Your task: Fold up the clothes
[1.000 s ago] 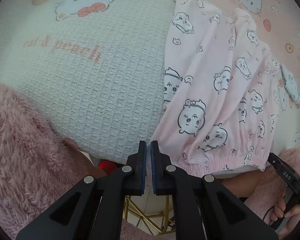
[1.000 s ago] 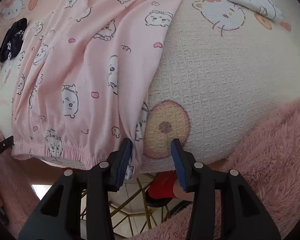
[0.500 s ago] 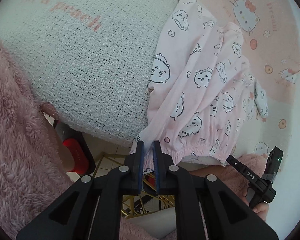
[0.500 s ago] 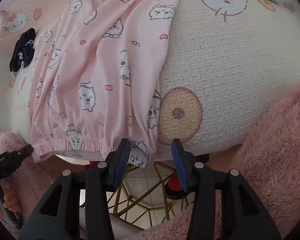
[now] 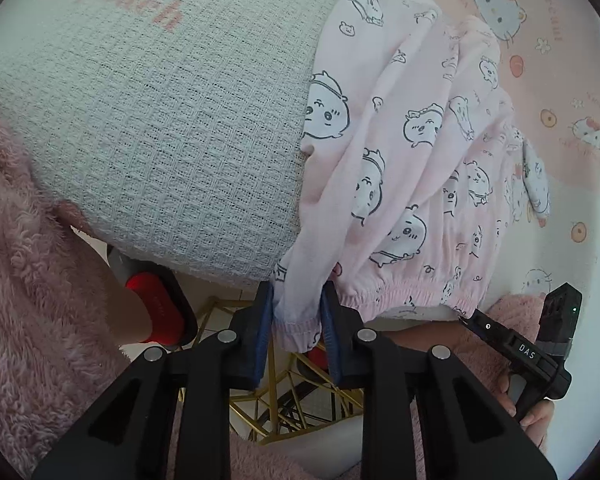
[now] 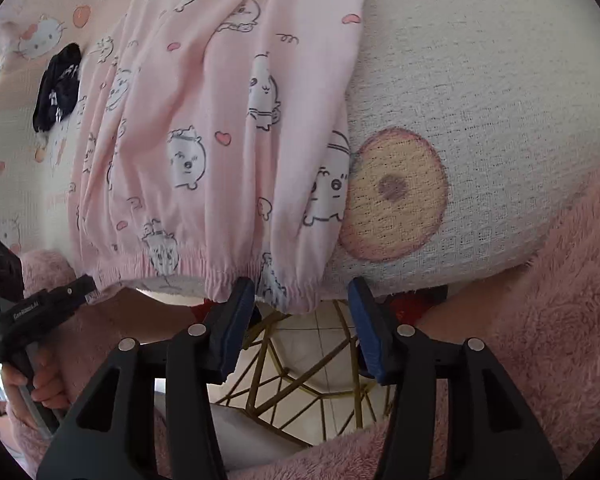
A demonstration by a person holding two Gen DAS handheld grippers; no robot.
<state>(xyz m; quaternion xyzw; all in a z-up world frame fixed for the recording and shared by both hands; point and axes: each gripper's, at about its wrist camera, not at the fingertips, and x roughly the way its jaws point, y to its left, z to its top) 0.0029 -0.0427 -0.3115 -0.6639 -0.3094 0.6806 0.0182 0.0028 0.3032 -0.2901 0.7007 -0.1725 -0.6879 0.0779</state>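
Both grippers have dropped to the pink pajama pants (image 5: 400,152) at the table edge. Left gripper (image 5: 296,308), closing, straddles the waistband corner (lower centre); right gripper (image 6: 302,300) is opening, hem just above.

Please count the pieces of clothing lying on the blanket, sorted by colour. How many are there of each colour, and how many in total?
Pink printed pyjama pants: 1
Black garment: 1
White printed folded piece: 1
Total: 3
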